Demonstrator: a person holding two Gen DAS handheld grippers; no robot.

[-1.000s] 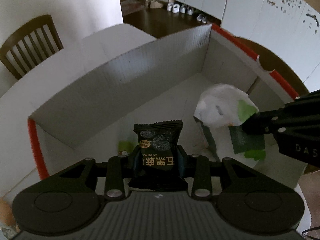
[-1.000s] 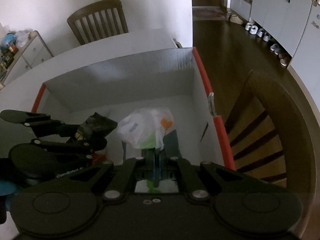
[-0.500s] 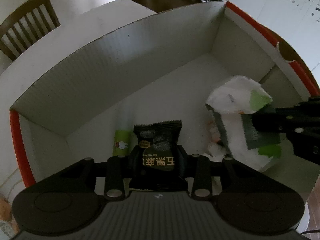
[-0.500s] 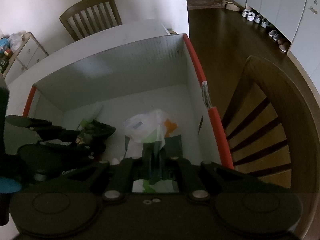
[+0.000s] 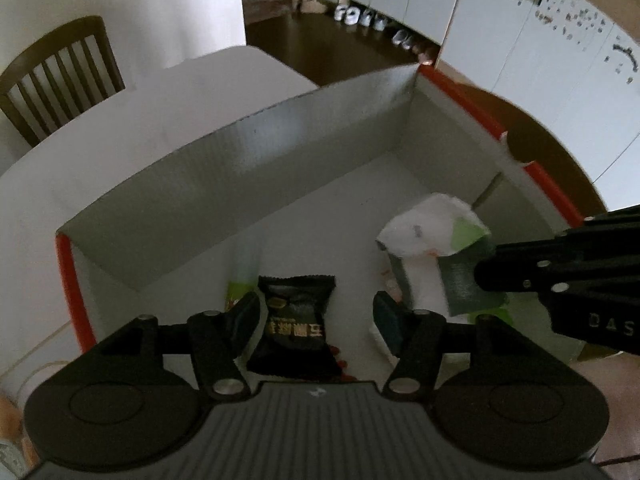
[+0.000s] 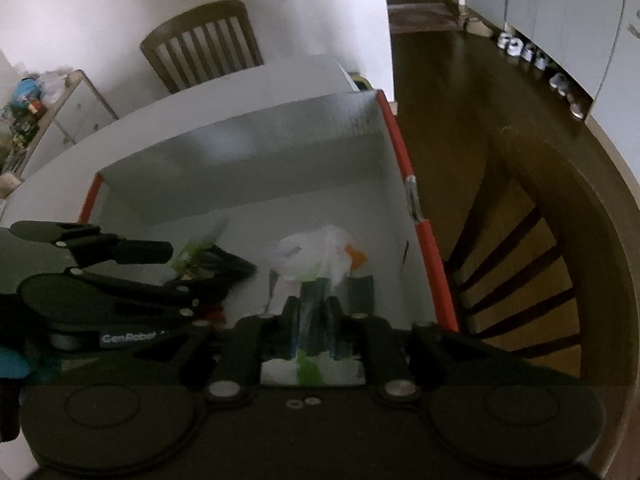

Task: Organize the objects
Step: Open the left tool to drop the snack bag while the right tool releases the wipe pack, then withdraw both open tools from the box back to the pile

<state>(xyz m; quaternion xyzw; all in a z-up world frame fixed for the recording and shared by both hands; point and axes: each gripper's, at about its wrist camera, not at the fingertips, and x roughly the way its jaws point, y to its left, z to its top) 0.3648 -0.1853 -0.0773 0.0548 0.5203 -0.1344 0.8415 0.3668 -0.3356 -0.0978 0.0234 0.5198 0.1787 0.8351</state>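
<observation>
Nearest the left wrist camera, the left gripper (image 5: 316,312) had its jaws just opening and standing well apart, and the black snack packet (image 5: 294,322) sat between them, close by the left finger, with a clear gap to the right pad. Loose, then, not pinched. Beside the packet, a green-and-white tube (image 5: 240,280) lay on the box floor, partly behind the left finger. Over on the right side, the right gripper (image 6: 314,320) had its jaws opening only slightly, a narrow gap, with the white and green bag (image 6: 316,252) between them; through the blur, whether the pads pressed on it could not be told. From the left view, the bag (image 5: 428,232) hung crumpled above the floor of the white cardboard box (image 5: 280,152), near its right wall with the red edge. Further back, the box stood on a white table (image 5: 140,120), and a wooden chair (image 5: 60,76) waited beyond it against the wall. Shoes (image 5: 360,18) lined the far cabinets.
</observation>
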